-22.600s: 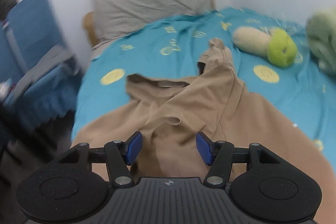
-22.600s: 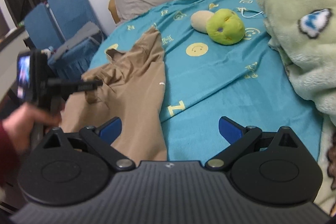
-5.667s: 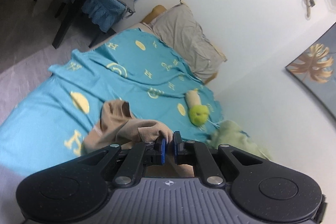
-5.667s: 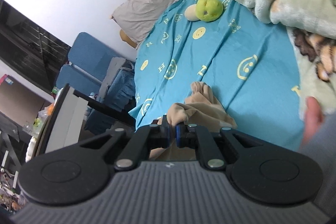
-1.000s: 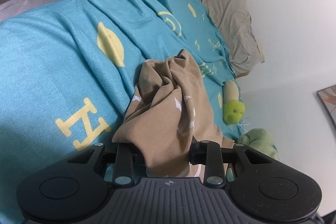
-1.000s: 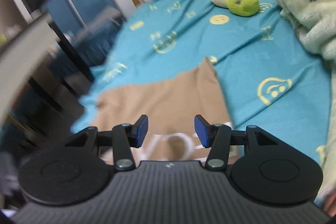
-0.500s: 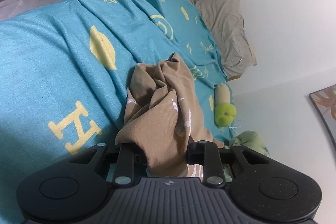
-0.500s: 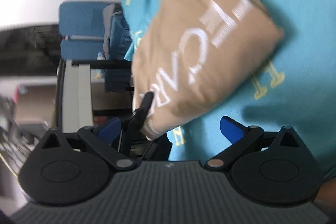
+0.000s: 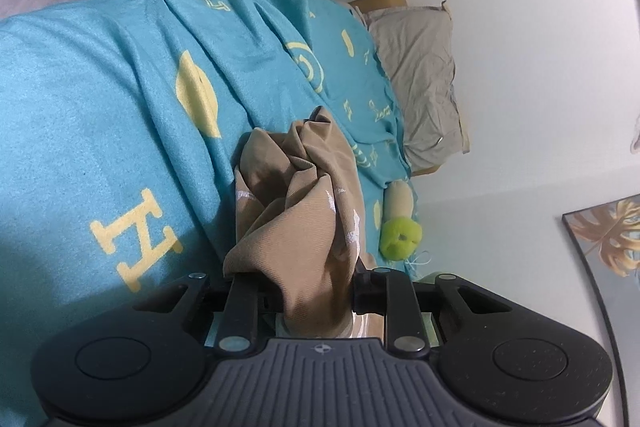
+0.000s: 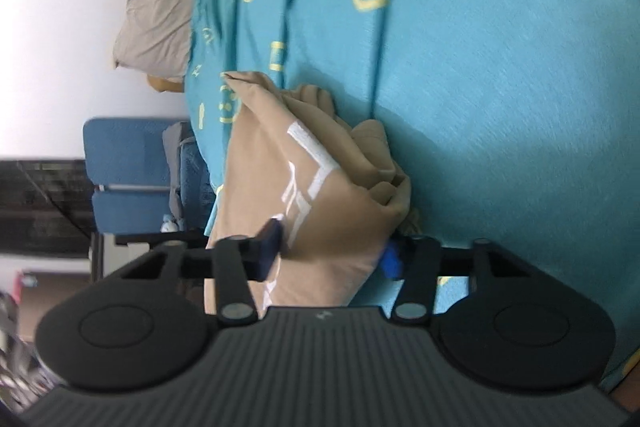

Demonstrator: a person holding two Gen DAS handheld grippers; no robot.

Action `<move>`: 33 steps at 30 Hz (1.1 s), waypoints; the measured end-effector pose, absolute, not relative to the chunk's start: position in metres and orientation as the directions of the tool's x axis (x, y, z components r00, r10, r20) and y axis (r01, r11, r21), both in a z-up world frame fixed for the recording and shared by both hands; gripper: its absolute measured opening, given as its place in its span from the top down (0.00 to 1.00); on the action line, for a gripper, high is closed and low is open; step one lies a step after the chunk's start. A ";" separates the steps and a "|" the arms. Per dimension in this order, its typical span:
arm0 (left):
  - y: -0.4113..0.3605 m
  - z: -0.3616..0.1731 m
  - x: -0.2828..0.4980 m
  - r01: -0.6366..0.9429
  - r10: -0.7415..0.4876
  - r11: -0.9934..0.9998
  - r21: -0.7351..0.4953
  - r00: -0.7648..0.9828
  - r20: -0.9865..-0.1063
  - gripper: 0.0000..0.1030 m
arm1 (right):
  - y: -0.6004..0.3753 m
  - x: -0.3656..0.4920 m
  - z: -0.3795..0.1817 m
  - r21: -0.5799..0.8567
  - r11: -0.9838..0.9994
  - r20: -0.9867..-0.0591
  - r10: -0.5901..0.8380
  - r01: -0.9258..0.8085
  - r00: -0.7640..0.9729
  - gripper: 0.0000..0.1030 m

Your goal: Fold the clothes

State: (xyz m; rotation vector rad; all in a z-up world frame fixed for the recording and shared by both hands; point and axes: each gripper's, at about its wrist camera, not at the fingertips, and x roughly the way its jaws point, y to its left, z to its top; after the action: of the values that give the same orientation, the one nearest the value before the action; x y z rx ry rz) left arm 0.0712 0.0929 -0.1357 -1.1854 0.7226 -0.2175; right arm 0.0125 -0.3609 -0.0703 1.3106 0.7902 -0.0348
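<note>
Tan garment (image 9: pixel 304 211) lies bunched on the bed cover (image 9: pixel 100 115), which is teal with yellow letters and smiley faces. White lettering shows on the cloth in both views.

Left gripper (image 9: pixel 316 287): cloth fills the gap between its 2 fingers and hides the pads; whether they clamp it cannot be told.

Right gripper (image 10: pixel 332 251): fingers set at moderate width with the garment (image 10: pixel 320 195) bulging between them; 1 blue pad (image 10: pixel 270 241) presses the cloth at 9 o'clock, the other sits just beside its edge at 3 o'clock.

Green plush toy (image 9: pixel 400 235) lies at 2 o'clock from the garment; grey pillow (image 9: pixel 420 79) lies beyond it. Blue chair (image 10: pixel 132 167) stands beside the bed.
</note>
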 end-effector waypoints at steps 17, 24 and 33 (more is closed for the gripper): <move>0.062 -0.011 0.014 -0.020 -0.617 0.429 -0.903 0.724 -0.309 0.75 | -0.404 -0.059 0.037 0.913 0.333 -0.360 0.389 0.235 0.848 0.70; -0.070 0.061 0.052 0.074 -0.731 0.397 -0.915 0.628 -0.266 0.75 | -0.483 -0.093 0.111 0.921 0.354 -0.282 0.311 0.165 0.908 0.70; -0.268 0.150 0.120 0.203 -0.864 0.317 -0.927 0.465 -0.193 0.75 | -0.660 -0.087 0.212 0.879 0.443 -0.235 0.074 0.180 0.969 0.70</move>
State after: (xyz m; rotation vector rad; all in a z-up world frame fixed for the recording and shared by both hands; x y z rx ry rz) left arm 0.1204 -0.2684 0.1505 -1.0023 0.8018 -0.8110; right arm -0.0870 -0.6601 0.2117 1.1138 0.2545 -0.0661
